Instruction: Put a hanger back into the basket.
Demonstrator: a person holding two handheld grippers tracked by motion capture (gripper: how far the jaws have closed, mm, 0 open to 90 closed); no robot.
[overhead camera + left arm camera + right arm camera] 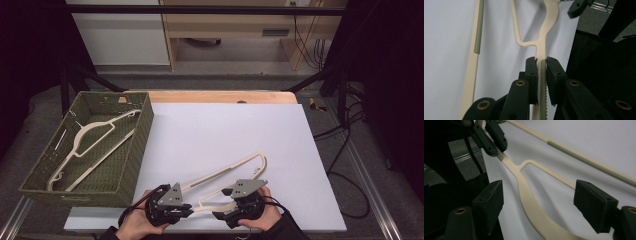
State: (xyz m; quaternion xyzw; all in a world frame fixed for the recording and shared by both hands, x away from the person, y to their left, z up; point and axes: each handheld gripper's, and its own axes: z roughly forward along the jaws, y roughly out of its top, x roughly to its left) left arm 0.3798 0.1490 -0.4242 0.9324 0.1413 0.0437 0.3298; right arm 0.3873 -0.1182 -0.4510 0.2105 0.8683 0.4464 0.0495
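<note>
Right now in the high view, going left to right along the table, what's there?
Woven basket with a hanger lying in it → left gripper, shut on the second hanger → right gripper, jaws open around that hanger's lower arm → bare white board.

In the left gripper view, the cream plastic hanger is running out past the top edge beyond the left gripper, and the stretch between the pads is being covered lower down. In the right gripper view its broad arm is slipping off the bottom edge, blurring between the fingers of the right gripper. In the high view the hook end (under the black gripper bodies) is staying hidden.
</note>
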